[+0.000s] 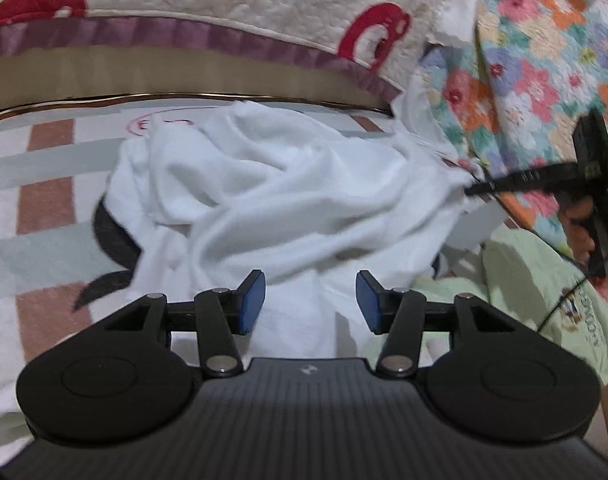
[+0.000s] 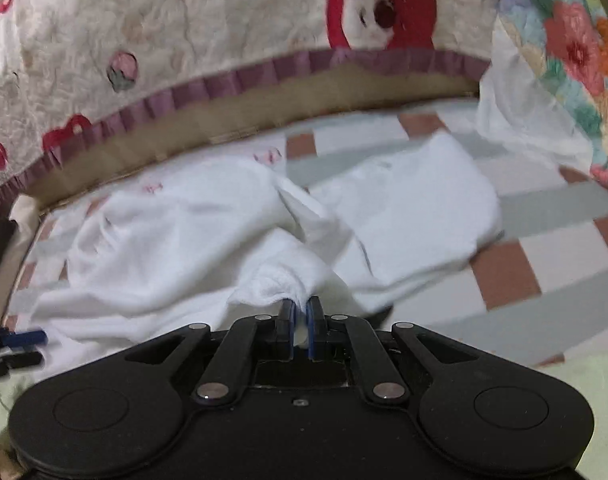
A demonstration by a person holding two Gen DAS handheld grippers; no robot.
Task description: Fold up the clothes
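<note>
Where the bedding spreads widest, a checked sheet [image 1: 43,200] of pale green, pink-brown and white squares covers the mattress. Behind it stands a cream quilt [image 1: 263,4] printed with red bears and strawberries, edged with a purple ruffle, above a tan band. To the right hangs a floral quilt [image 1: 544,60] in orange, pink and blue.

White garment [image 1: 263,192] lies crumpled across the middle of the checked sheet, heaped in loose folds; a dark patch shows at its left edge. Pale green cloth [image 1: 544,280] with a small printed emblem sits at the near right, beside the garment.

Left gripper [image 1: 310,302]: jaws roughly half apart, blue pads clear of the fabric, nothing between them but the white cloth lying below. Not gripping.

Right gripper [image 2: 301,320]: jaws nearly closed, pinching a bunched edge of the white garment; cloth puckers out just above the pads. In the left wrist view the same gripper appears at far right [image 1: 474,190], fingers drawn to a point on the garment's right edge, a hand [image 1: 580,228] behind it.
</note>
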